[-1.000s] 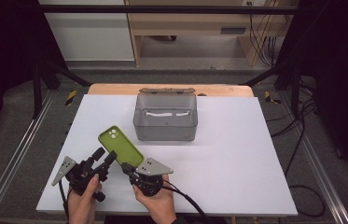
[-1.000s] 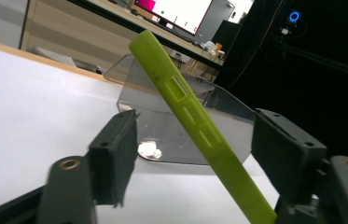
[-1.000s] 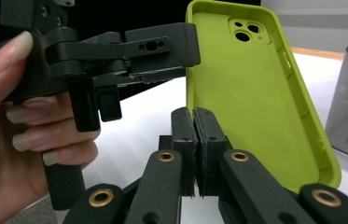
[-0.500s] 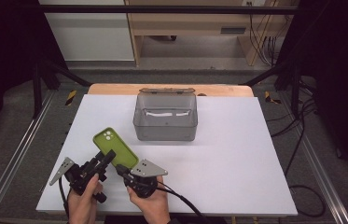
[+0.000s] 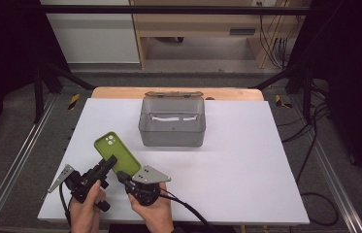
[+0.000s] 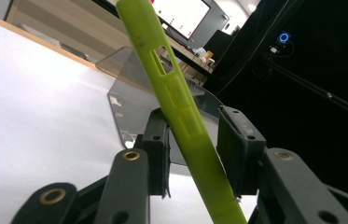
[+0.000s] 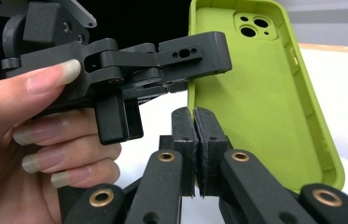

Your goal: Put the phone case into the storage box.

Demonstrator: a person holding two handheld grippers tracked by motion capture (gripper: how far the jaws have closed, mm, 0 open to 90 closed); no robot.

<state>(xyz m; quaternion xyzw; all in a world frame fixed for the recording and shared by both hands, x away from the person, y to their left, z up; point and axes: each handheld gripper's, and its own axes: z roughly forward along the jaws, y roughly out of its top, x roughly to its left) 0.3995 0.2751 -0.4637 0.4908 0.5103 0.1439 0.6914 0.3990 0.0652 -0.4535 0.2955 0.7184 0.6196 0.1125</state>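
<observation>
Currently listed, near-left part of the white table [image 5: 246,165]: one green phone case [image 5: 118,153], held off the surface between two hand-held grippers.

Surroundings: a clear grey plastic box [image 5: 172,121] stands at the table's far middle, lid tipped back, well apart from the case. Bare white surface lies between the case and the box. Cables hang over the floor at the right.

Right gripper [image 5: 123,177]: jaws shut tight on the case's lower edge; the right gripper view shows the two pads pressed together with only the thin rim of the case [image 7: 260,93] between them.

Left gripper [image 5: 108,165]: jaws have just been closing, the case between them. In the left gripper view the near pad lies against the case [image 6: 181,112], while a narrow gap shows at the far pad, so a full clamp is not confirmed.

Per view: the right gripper view looks into the case's hollow inner face, camera cut-out at top, and shows the left gripper [image 7: 199,58] reaching across its side edge with the person's fingers [image 7: 45,116] beside it. The left gripper view gives the case edge-on, with its side button slots, and the box [image 6: 134,93] behind it.

Orientation: long axis runs from the grippers up and away, tilted toward the far left; camera end farthest from the hands.
</observation>
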